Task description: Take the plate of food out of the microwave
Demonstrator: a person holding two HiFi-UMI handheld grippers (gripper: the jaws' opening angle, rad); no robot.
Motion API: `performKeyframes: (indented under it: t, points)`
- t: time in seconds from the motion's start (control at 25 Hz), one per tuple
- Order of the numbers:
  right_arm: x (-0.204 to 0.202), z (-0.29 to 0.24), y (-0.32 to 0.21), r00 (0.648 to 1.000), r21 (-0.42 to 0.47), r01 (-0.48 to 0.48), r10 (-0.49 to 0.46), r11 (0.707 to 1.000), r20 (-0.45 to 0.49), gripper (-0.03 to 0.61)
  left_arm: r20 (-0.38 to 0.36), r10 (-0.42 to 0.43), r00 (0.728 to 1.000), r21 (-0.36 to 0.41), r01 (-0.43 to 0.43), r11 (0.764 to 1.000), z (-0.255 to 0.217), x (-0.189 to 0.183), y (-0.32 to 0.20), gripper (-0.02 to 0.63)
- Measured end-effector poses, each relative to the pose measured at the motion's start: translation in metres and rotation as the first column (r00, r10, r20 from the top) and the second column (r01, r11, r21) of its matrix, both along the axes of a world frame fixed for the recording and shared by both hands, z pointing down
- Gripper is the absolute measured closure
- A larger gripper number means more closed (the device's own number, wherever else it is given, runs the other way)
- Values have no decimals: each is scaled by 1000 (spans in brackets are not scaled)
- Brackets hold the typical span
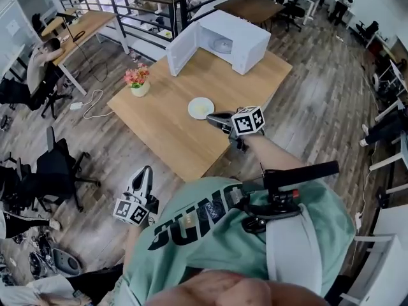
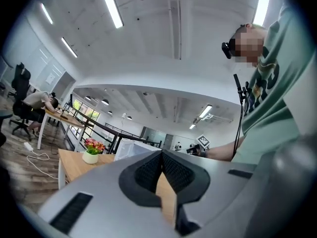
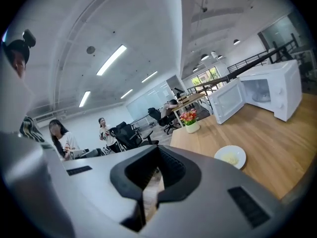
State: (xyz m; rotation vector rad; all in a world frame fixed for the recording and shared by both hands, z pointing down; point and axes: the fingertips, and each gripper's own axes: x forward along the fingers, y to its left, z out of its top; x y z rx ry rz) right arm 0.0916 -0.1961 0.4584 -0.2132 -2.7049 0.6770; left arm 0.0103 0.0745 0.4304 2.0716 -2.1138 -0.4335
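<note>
A small pot of pink flowers [image 1: 138,81] is set near the left corner of the light wooden surface [image 1: 167,136]. On the plank floor [image 1: 319,101] to the left of the surface a white cable [image 1: 91,102] is seen lying loose, and a black office chair [image 1: 60,164] is parked further down that side. Beyond the surface a black railing [image 1: 137,8] is run across, with a wooden desk [image 1: 86,25] beside it, over which a seated person [image 1: 39,59] is bent.

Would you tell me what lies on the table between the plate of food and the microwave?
Nothing: the head view shows bare tabletop between the plate and the microwave.
</note>
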Motion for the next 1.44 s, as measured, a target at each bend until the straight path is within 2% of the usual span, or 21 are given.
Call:
performKeyframes:
  t: [0.12, 0.24, 0.44, 0.6, 0.72, 0.84, 1.0, 1.44]
  points:
    - [-19, 11, -3, 998, 46, 56, -54, 997, -29, 569, -21, -71, 997, -20, 70, 997, 8, -12, 10, 607]
    - [-24, 10, -18, 996, 73, 89, -88, 993, -24, 569, -9, -110, 994, -29, 110, 994, 6, -11, 0, 608]
    - [-32, 17, -60, 985, 132, 172, -172, 976, -14, 569, 16, -201, 979, -37, 202, 979, 5, -2, -40, 607]
    - [-32, 27, -83, 970, 173, 244, -243, 954, -26, 569, 0, -240, 971, -21, 240, 970, 10, 17, -74, 607]
    - [-31, 28, -100, 959, 185, 284, -282, 941, -39, 572, -46, -263, 964, -19, 263, 965, 4, 15, -98, 607]
    - [-30, 24, -119, 955, 200, 295, -295, 934, -32, 572, -33, -256, 966, -24, 255, 967, -11, 20, -119, 607]
    - [-26, 23, -124, 960, 160, 278, -282, 947, 1, 572, -24, -251, 968, -67, 249, 966, -11, 23, -124, 607]
    - [-55, 44, -101, 961, 153, 274, -276, 950, -3, 572, -7, -225, 974, -62, 224, 973, 3, -13, -111, 608]
